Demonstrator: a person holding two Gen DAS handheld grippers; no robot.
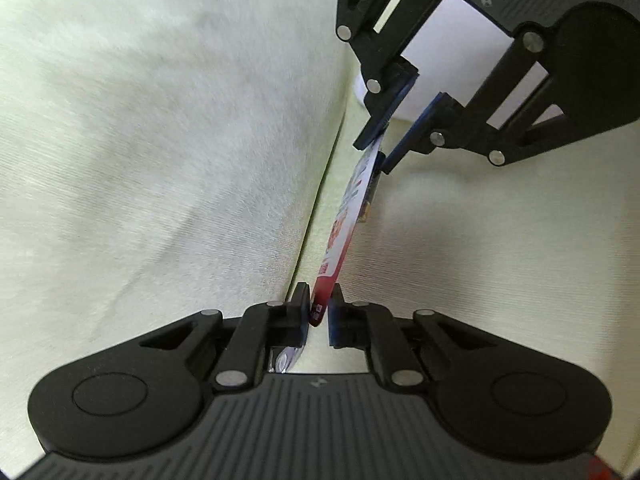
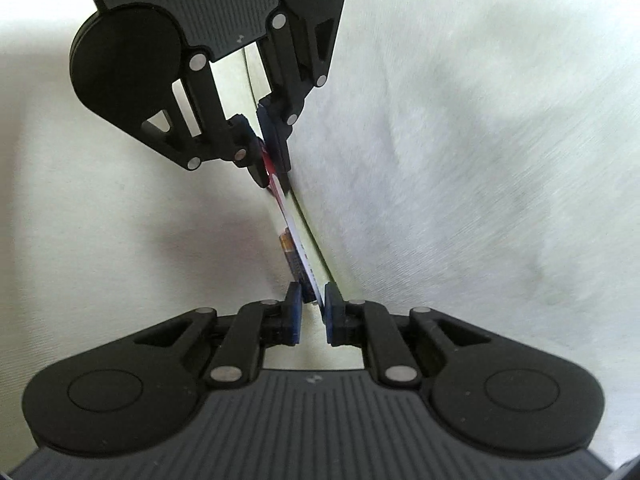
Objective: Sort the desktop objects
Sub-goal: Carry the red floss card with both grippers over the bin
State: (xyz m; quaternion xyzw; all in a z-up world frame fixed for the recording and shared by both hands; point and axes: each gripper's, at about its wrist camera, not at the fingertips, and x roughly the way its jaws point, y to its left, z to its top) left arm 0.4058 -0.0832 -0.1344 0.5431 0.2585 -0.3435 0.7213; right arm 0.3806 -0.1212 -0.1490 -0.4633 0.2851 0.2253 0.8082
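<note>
Handover grip, by the look of it: flat printed packet [image 1: 347, 216] spans edge-on between both tools, one end in each. Left tool [image 1: 319, 307] is clenched on the red end. Right tool [image 2: 311, 307] has its pads at the other end, but a sliver of gap shows on one side, so I can't tell if it's truly gripping. Packet is thin and card-like, white face with red and blue print, and a small orange-and-dark item on the back. It hangs directly ahead of each tool, above the pale cloth-covered bench [image 1: 140, 140]. Two-point hold probably keeps it from flopping.
</note>
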